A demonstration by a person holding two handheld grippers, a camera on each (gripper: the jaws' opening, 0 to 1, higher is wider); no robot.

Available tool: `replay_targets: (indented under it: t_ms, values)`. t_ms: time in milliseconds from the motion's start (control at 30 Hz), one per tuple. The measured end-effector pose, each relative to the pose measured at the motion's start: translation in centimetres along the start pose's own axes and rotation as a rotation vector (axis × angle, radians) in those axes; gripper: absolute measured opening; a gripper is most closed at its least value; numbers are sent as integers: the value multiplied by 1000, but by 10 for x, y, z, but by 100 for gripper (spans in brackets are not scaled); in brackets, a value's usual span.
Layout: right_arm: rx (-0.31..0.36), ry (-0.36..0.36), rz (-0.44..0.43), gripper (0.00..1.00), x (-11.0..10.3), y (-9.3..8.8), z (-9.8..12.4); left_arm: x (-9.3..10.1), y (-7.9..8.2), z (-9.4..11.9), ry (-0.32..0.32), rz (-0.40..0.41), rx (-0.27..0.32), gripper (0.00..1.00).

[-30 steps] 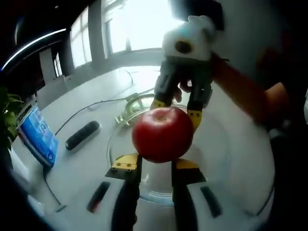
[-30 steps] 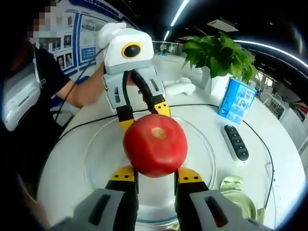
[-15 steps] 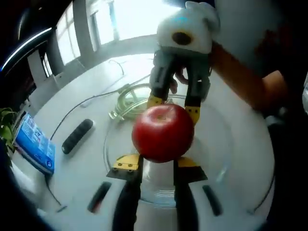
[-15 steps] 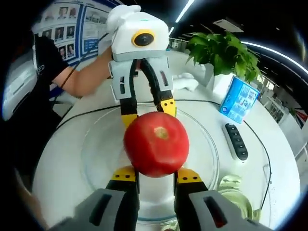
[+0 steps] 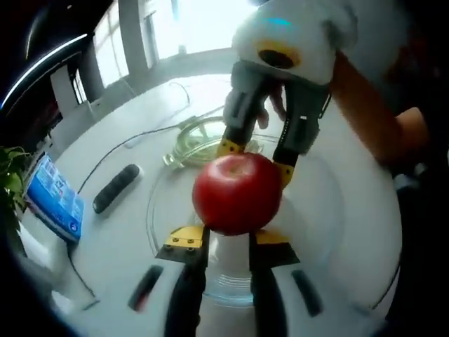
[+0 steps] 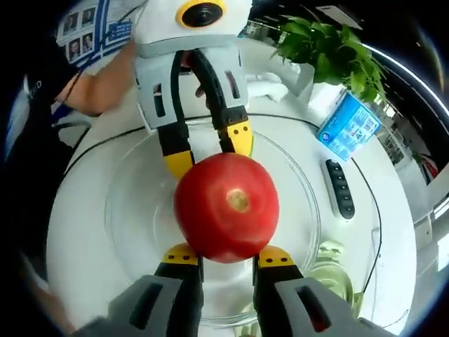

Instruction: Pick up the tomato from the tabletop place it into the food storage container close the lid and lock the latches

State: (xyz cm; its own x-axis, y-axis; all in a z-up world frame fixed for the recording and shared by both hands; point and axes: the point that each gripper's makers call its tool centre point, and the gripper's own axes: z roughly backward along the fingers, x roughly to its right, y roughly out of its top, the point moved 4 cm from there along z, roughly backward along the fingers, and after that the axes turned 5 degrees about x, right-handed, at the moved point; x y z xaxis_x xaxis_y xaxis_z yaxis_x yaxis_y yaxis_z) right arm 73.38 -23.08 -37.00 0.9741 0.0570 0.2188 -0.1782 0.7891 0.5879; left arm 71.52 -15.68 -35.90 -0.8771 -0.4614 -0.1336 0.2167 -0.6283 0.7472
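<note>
Red and glossy, the tomato (image 5: 237,194) (image 6: 226,206) hangs above the clear round container (image 5: 168,203) (image 6: 126,210) on the white surface (image 5: 119,239), pinched from opposite sides by the left gripper (image 5: 221,242) (image 6: 207,151) fingers and the right gripper (image 6: 228,256) (image 5: 256,158) fingers.

From my seat, the tomato (image 5: 237,194) hid both grippers' fingertips, so I couldn't tell which gripped it. The blue packet's (image 6: 348,126) print was too small to read, and the plant (image 5: 10,177) was cut off at the edge.
</note>
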Motion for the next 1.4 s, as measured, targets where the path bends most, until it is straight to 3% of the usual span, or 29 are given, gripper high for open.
replay_targets:
  t_ms: [133, 200, 567, 867, 1133, 1300, 1400]
  values:
    - [-47, -2, -43, 21, -5, -2, 0, 2, -3, -5, -17, -36, -130, 14]
    - [-73, 3, -75, 21, -8, -3, -1, 4, -4, -6, -29, -39, -167, 14]
    - [-105, -16, -104, 21, -13, -5, 0, 6, -8, -9, -20, -65, -259, 14]
    - [-127, -63, -87, 21, -12, -3, 9, 2, -7, 2, 14, -99, -197, 14]
    - [-55, -57, -85, 21, -12, -1, 22, 0, 0, 6, 45, -66, -46, 14]
    - [24, -33, -77, 21, -15, 4, 33, 3, 8, 21, 13, -72, 72, 15]
    - [39, -19, -78, 22, -16, 5, 33, 5, 12, 26, 4, -66, 137, 15]
